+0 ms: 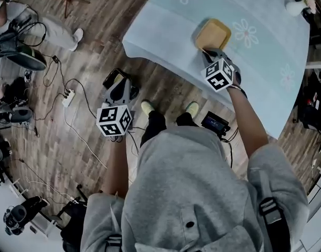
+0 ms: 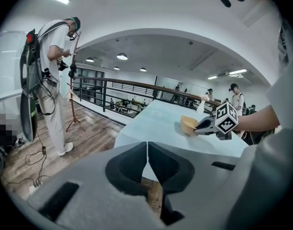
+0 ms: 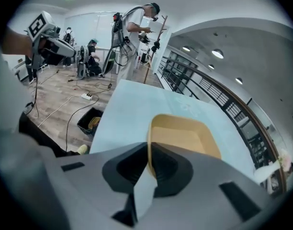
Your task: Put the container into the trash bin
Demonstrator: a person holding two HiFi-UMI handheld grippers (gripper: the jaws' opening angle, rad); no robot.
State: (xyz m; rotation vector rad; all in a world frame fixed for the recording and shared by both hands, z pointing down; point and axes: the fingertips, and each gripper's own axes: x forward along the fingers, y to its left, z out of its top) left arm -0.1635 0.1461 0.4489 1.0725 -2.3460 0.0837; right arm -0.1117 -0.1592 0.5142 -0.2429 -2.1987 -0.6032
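Note:
A shallow tan container (image 1: 213, 34) sits on the light blue table (image 1: 166, 30) near its front edge. My right gripper (image 1: 206, 51) is shut on the container's near rim; in the right gripper view the rim (image 3: 149, 133) runs straight between the jaws of my right gripper (image 3: 148, 157). The container (image 3: 185, 135) looks empty. A black trash bin (image 1: 109, 79) stands on the wooden floor left of the table, also visible as a bin (image 3: 91, 121) holding something yellowish. My left gripper (image 1: 118, 85) hovers over it, shut and empty. The left gripper (image 2: 147, 162) faces the table and container (image 2: 188, 123).
Cables and a power strip (image 1: 68, 97) lie on the floor to the left. A person with a backpack (image 2: 53, 80) stands by a wooden stand farther left. A small dark device (image 1: 215, 122) lies by my feet. A white object (image 1: 296, 7) stands at the table's far edge.

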